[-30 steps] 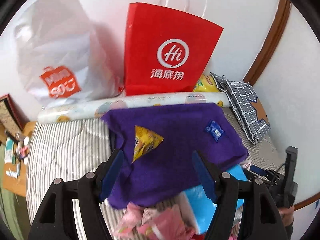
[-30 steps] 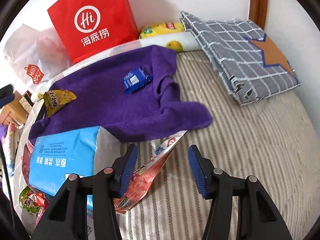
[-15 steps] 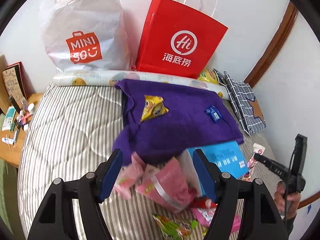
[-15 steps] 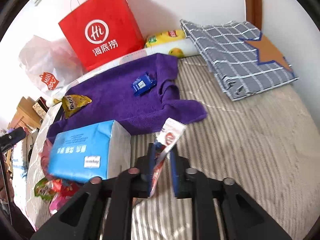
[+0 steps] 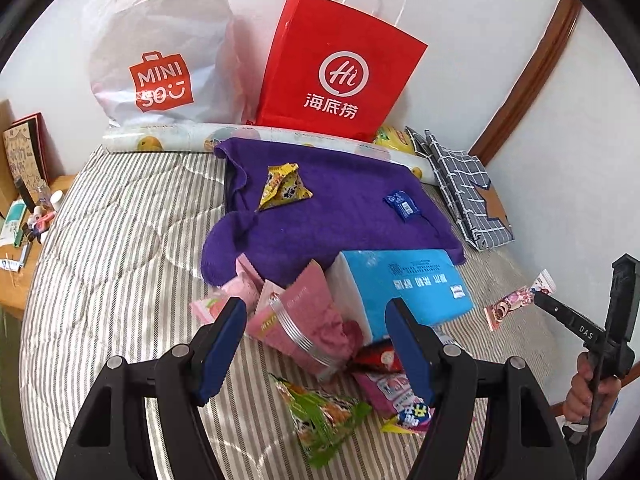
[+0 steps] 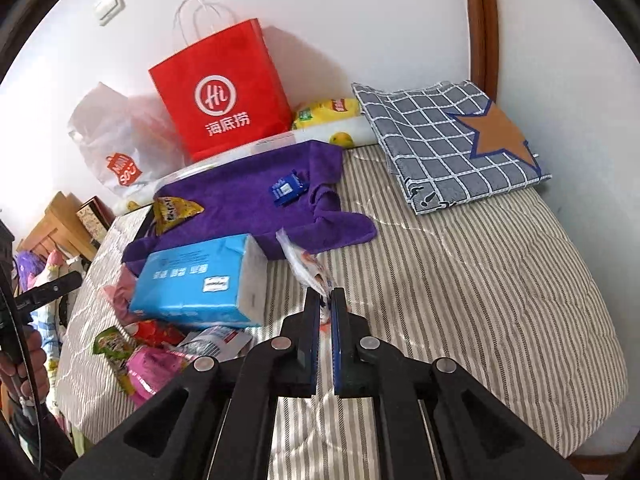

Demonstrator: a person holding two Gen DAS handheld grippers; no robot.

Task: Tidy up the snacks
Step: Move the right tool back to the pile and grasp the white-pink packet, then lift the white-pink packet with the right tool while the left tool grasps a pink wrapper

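Holding a thin snack packet [image 6: 308, 268] by its lower end, the right claw [image 6: 326, 304] is fully closed; the packet's long axis points toward the purple towel [image 6: 248, 204] at upper left, while the left claw [image 5: 316, 344] hangs half open and empty above the snack pile [image 5: 320, 360].

Two bags: red paper bag [image 5: 340, 68], white plastic bag [image 5: 160, 60]. One purple towel [image 5: 340, 216], one blue tissue pack [image 5: 404, 284], one checked cloth [image 6: 444, 140]. Two snack packets on towel: yellow [image 5: 282, 186], blue [image 5: 402, 206].
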